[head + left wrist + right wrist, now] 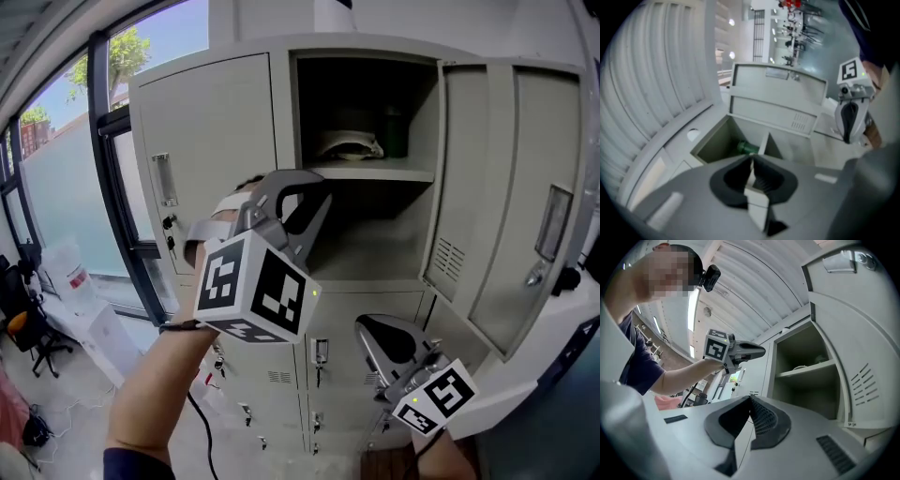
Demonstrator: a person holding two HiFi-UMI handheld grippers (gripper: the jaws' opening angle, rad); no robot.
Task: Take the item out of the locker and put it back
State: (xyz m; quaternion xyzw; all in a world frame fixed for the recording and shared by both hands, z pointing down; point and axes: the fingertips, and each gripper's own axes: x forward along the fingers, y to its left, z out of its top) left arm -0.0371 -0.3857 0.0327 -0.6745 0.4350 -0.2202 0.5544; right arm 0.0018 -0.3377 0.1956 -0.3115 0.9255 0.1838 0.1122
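Fingers (764,182) of the left gripper (752,161) meet at the tips with nothing between them, raised before the open locker (281,103), where a white item (349,145) and a green container (395,132) sit on the shelf (375,173), untouched. Fingers (764,420) of the right gripper (751,399), lower and to the right, are likewise closed and empty. Taking out seems not yet begun: the left jaws would need to part, then reach in over the shelf. No writing is legible, only square markers on each cube (253,286).
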